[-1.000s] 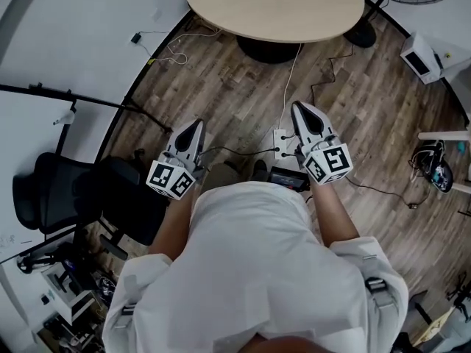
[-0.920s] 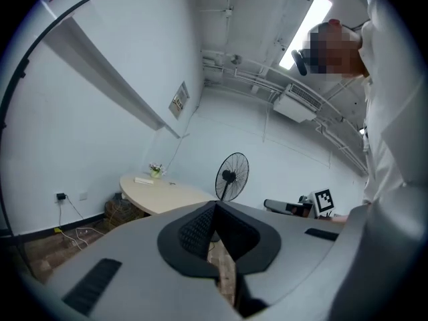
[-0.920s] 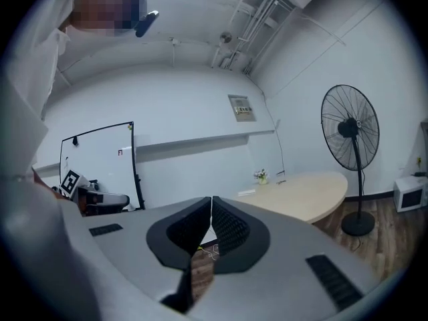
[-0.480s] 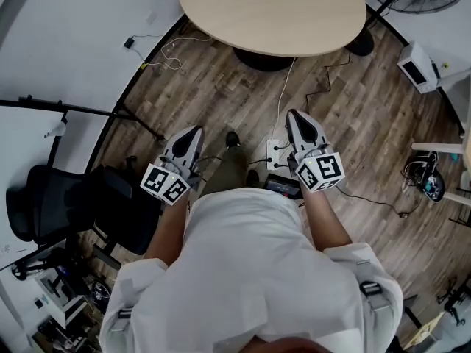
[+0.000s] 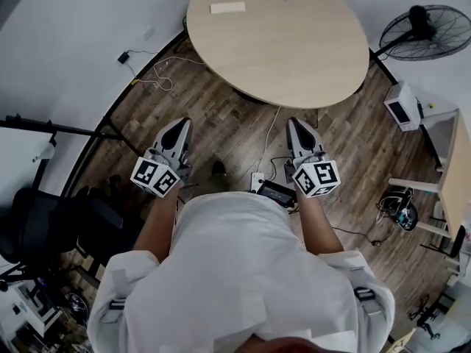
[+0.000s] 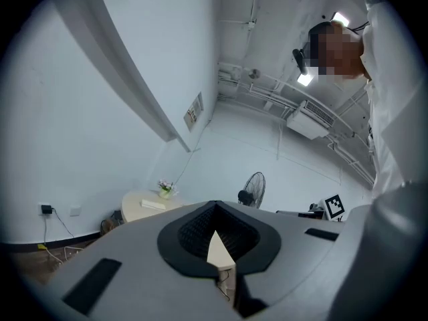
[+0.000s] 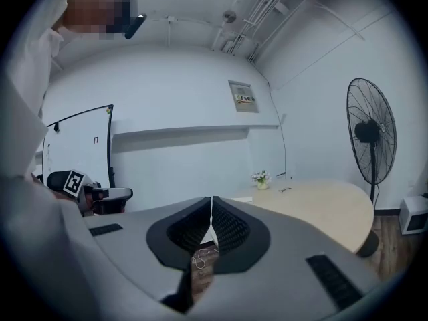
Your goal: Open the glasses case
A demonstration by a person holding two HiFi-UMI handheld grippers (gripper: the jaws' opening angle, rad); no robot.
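Head view: you stand on the wood floor (image 5: 228,127) short of one round table (image 5: 294,43), two grippers held out at waist height. The left gripper (image 5: 181,122) and right gripper (image 5: 296,121) are both over the floor, level with each other and well apart from the table top. One glasses case (image 5: 227,7) lies on the table's far left part, a pale, flat oblong, alone on bare wood. One fan (image 5: 427,31) stands to the table's right and one dark chair (image 5: 44,226) sits at your left.

Left gripper view: the left gripper (image 6: 214,204) has its tips pressed together with nothing between them, only a thin wedge of gap lower down. Beyond it are the table (image 6: 134,212), the case (image 6: 152,204) as a pale slab, and one pot of flowers (image 6: 165,188) just behind it.

Right gripper view: the right gripper (image 7: 210,197) is likewise closed and empty, a hairline slit between the pads. The case (image 7: 243,199) shows just past the tips, near the flowers (image 7: 260,177); its lid is too small to read.
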